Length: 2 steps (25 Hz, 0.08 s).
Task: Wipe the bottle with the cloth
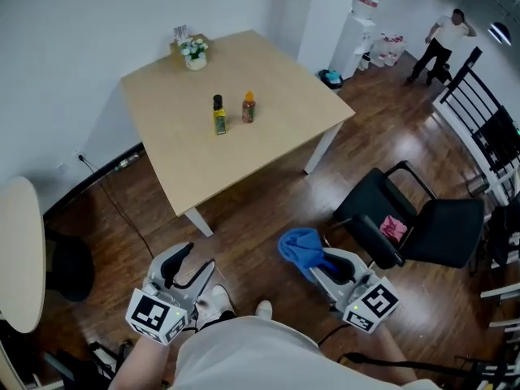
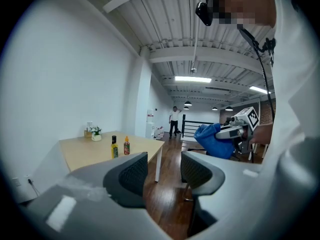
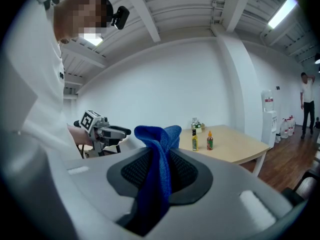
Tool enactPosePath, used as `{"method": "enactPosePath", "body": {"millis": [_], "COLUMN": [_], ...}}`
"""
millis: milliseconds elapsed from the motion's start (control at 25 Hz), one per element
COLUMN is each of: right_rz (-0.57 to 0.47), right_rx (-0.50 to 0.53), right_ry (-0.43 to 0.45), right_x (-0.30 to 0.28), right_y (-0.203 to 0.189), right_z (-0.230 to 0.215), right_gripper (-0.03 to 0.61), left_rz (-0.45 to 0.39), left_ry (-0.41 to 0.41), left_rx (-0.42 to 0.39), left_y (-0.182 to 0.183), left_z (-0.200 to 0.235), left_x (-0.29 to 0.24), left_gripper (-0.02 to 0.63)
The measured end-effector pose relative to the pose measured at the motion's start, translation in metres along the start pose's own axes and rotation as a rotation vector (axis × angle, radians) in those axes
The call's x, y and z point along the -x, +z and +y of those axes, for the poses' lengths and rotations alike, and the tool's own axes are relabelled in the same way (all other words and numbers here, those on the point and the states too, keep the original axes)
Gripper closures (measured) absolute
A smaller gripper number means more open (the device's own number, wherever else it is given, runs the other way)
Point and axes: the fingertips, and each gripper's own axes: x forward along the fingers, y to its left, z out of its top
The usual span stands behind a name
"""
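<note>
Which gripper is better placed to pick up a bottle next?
Left. The left gripper is open and empty; the right gripper is shut on the cloth. The green bottle and orange bottle stand on the table, far from both, so distance likely decides nothing.

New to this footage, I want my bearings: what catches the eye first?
The bright blue cloth clamped in the right gripper, low in the head view, stands out first. Ahead, a light wooden table bears two small bottles side by side near its middle. The left gripper is open and empty.
</note>
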Motion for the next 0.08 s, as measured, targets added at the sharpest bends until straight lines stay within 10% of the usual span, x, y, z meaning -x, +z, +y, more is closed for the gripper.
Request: {"method": "enactPosePath", "body": {"millis": [80], "right_rz": [0.001], "right_rx": [-0.002], "right_ry": [0.0], "right_x": [-0.0091], "right_y": [0.001], "right_z": [0.0012], "right_gripper": [0.477], "left_rz": [0.0], "left_ry": [0.0], "left_rx": [-0.001], "left_y": [0.001], "left_z": [0.0087], "left_x": [0.0016], "left_gripper": [0.391]}}
